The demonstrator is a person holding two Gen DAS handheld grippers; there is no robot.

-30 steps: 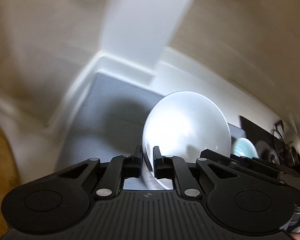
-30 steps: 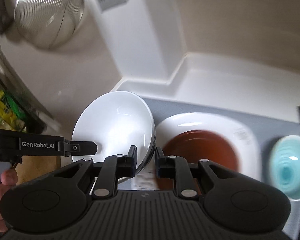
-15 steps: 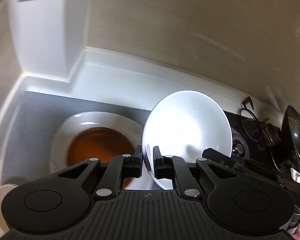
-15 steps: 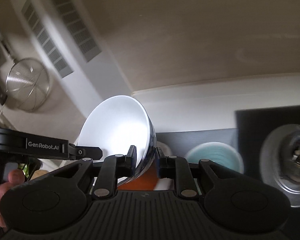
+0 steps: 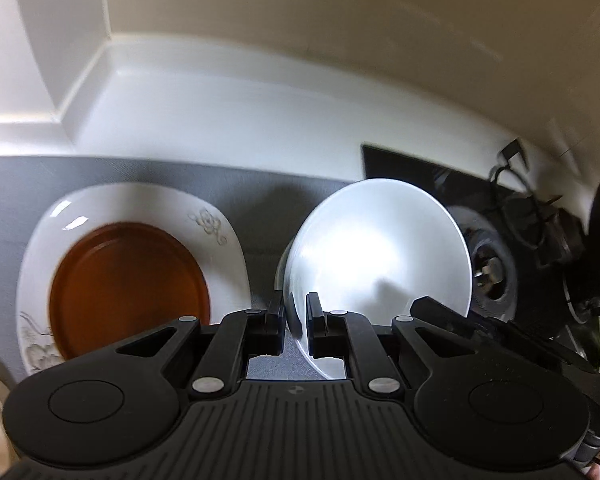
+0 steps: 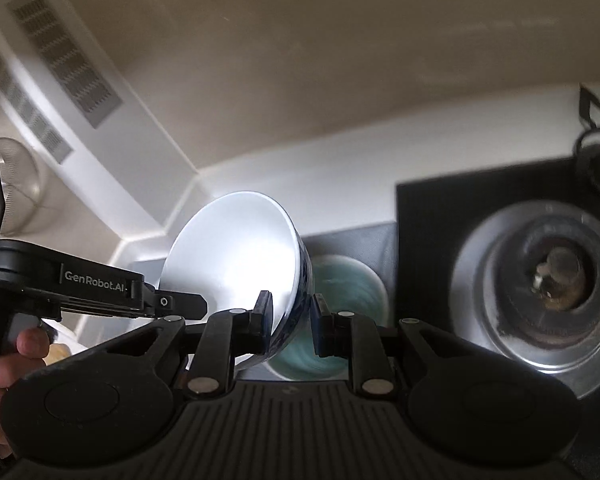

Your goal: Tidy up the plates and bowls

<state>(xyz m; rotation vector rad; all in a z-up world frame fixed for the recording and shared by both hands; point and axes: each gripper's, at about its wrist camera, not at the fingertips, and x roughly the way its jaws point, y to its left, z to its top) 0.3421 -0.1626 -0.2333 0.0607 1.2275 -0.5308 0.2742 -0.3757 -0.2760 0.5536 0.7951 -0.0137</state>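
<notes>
Both grippers hold one white bowl point(image 5: 380, 264) by its rim, tilted, mouth toward the cameras. The left gripper point(image 5: 296, 328) is clamped on the rim's near-left edge, jaws nearly together with only the thin wall between them. The right gripper point(image 6: 290, 324) is clamped on the same bowl point(image 6: 236, 256) at its right side; its jaws stand a little wider, over the thicker wall with a blue-patterned outside.

The bowl hangs in the air above the grey mat point(image 5: 236, 184). A teal bowl point(image 6: 340, 292) sits on the mat right behind and below it in the right wrist view. To the left lies a white plate point(image 5: 220, 236) with a brown plate point(image 5: 128, 288) resting on it. The stove burner point(image 6: 552, 276) is close on the right.

Judgement: carry phase; the likely target is the teal bowl, for nesting.

Risks:
- Two rigid grips on one rim: any mismatch between the hands twists the bowl, and a glazed edge could slip out of the pads.
- Right grip looks the looser; if it gives, the bowl swings on the left pinch alone.
- Bowl is steeply tilted; lowered like this, its rim strikes the teal bowl's rim and may chip or tip it.
- Drift rightward brings it over the burner.
</notes>
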